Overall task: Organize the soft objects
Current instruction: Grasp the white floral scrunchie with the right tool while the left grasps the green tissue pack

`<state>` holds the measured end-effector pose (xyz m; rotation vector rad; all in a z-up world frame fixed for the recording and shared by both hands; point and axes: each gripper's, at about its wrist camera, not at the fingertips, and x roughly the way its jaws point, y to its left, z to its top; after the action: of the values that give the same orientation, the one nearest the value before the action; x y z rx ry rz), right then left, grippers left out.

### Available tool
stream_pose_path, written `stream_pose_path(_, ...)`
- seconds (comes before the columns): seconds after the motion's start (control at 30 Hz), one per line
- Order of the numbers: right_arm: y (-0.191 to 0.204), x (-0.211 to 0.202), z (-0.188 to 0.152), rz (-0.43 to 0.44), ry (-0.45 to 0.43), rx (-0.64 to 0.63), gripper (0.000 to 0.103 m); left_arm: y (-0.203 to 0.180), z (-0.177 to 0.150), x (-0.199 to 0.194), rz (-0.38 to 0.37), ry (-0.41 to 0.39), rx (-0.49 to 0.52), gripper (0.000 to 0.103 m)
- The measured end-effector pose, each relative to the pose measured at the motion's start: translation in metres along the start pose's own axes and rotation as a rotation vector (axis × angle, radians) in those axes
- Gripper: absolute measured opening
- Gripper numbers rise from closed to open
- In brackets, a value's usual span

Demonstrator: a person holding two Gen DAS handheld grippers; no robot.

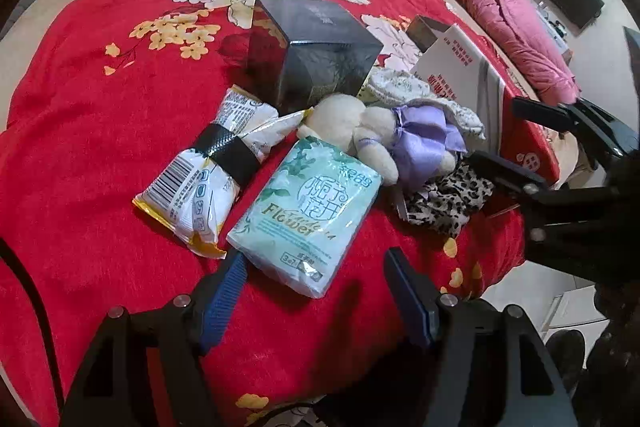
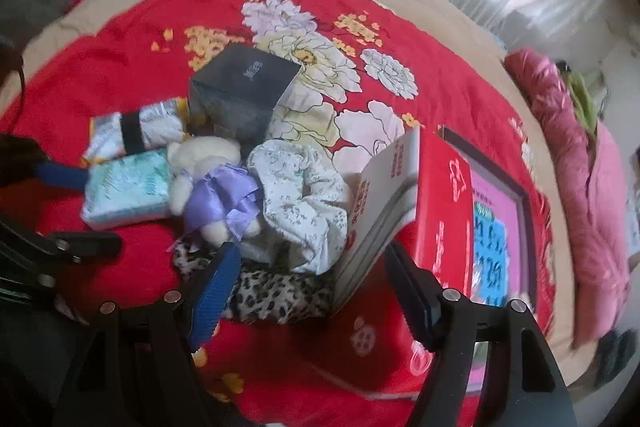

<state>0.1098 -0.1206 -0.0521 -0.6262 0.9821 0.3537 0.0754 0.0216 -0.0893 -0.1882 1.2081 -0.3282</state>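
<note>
A cream plush bear in a purple dress (image 1: 360,131) (image 2: 204,155) lies on the red flowered bedspread (image 1: 100,107), its head on a pale green tissue pack (image 1: 308,211) (image 2: 124,191). Beside the bear are a white flowered cloth (image 2: 304,195) and a leopard-print cloth (image 2: 276,295) (image 1: 444,199). My left gripper (image 1: 317,259) (image 2: 102,213) is open, with the tissue pack's near end between its blue pads, not pinched. My right gripper (image 2: 313,247) (image 1: 493,131) is open just above the leopard cloth, beside the red carton's flap, holding nothing.
A snack bag with a black band (image 1: 208,163) lies left of the tissue pack. A dark shiny box (image 1: 312,47) stands behind the pile. An open red carton (image 2: 440,203) sits at the right. A pink quilt (image 2: 592,187) lies along the bed's far edge.
</note>
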Motion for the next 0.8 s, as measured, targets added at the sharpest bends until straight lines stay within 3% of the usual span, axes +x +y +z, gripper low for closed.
stream_pose_path(0.07, 0.008, 0.008, 0.004, -0.058, 0.023, -0.072, 0.075, 0.003, 0.002, 0.001, -0.008, 0.004, 0.001, 0.070)
stream_pose_path(0.27, 0.021, 0.031, 0.010, -0.135, 0.060, -0.177, 0.056, 0.007, 0.009, 0.009, -0.033, 0.013, -0.005, 0.070)
stream_pose_path(0.33, 0.020, 0.036, 0.012, -0.124, 0.063, -0.176, 0.034, 0.005, 0.010, 0.011, -0.019, 0.012, 0.005, 0.070)
stream_pose_path(0.43, 0.016, 0.041, 0.013, -0.113, 0.062, -0.139, 0.017, 0.003, 0.013, 0.014, -0.010, 0.008, 0.002, 0.070)
stream_pose_path(0.67, -0.017, 0.022, 0.006, 0.003, 0.007, 0.060, 0.013, 0.002, 0.021, 0.015, -0.004, -0.023, -0.024, 0.070)
stream_pose_path(0.8, -0.021, 0.013, 0.003, 0.031, -0.004, 0.104, 0.013, -0.004, 0.026, 0.015, 0.005, -0.033, -0.004, 0.070)
